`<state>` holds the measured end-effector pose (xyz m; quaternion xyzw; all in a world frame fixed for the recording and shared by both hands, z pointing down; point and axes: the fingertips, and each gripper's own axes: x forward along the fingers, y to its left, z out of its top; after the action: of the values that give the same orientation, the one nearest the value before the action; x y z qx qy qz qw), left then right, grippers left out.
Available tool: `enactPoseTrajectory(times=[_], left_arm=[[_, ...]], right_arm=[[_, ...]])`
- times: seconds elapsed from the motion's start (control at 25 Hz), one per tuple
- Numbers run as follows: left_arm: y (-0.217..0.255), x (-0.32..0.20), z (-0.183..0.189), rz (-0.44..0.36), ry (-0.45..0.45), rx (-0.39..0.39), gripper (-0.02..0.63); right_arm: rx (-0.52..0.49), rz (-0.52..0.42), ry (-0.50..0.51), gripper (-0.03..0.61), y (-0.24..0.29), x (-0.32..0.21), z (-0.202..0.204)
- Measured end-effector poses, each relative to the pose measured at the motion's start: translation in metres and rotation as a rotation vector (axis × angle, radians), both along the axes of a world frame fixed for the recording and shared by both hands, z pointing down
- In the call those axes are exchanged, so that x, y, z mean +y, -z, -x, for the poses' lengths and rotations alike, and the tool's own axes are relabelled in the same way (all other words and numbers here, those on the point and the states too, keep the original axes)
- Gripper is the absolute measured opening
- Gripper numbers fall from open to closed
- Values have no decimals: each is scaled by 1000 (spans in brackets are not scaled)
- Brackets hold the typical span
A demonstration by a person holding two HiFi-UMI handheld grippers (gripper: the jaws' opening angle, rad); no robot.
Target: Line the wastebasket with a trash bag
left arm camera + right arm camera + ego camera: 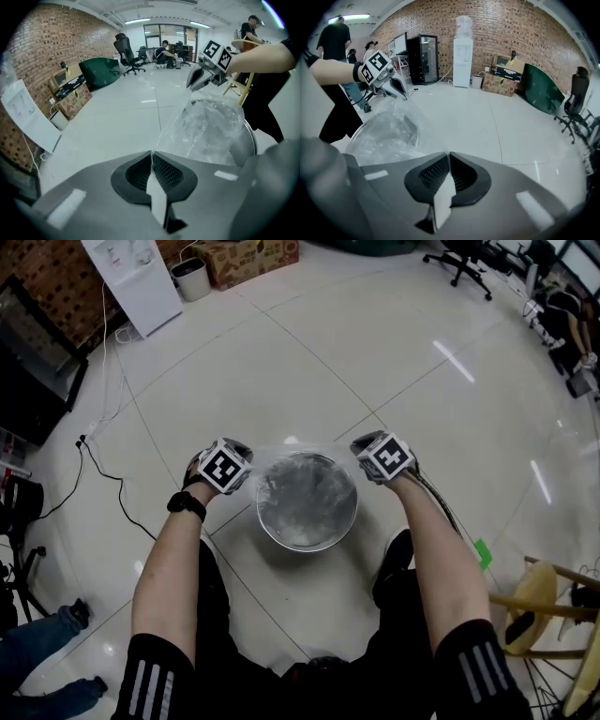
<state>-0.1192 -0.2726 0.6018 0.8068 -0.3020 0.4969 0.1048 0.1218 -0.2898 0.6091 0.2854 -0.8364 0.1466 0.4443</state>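
Note:
A round metal wastebasket [281, 532] stands on the floor between my two grippers, and a clear trash bag [307, 491] hangs down into it. My left gripper [246, 465] is at the basket's left rim, shut on the bag's edge; in the left gripper view the film [197, 126] runs out from between the closed jaws [151, 157]. At the right rim my right gripper [366, 457] is shut on the opposite edge of the bag [389, 133], whose film reaches its closed jaws [448, 157]. The bag's mouth is stretched between them above the basket rim [252, 136].
A white water dispenser [136, 277], a small bin [192, 279] and a cardboard box [248, 259] stand at the far wall. A black cable [103, 470] snakes across the floor on the left. A wooden stool [544, 606] is at the right, another person's legs [37, 662] at bottom left.

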Motion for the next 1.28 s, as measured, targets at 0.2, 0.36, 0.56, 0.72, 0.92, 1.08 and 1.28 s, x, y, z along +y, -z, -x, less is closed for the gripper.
enactPoseTrajectory(times=[0.2, 0.36, 0.56, 0.72, 0.92, 1.08, 1.28], left_arm=[[-37, -2, -8, 76, -50, -13, -1], [-62, 9, -17, 195, -68, 27, 13], [-79, 34, -21, 321, -115, 63, 84], [-78, 40, -13, 338, -108, 78, 109], [-49, 35, 2, 275, -73, 80, 115], [-17, 36, 11, 216, -78, 66, 126], [-1, 56, 24, 237, -79, 40, 139]], right_arm=[[58, 67, 26, 8, -45, 0, -8], [19, 150, 22, 8, -67, 7, -9], [-1, 321, 29, 9, -100, 41, -16], [-44, 345, 35, 67, -102, 52, -11], [-96, 306, 7, 133, -75, 50, -16], [-109, 276, 12, 178, -48, 55, -28], [-95, 310, 42, 183, -14, 75, -30]])
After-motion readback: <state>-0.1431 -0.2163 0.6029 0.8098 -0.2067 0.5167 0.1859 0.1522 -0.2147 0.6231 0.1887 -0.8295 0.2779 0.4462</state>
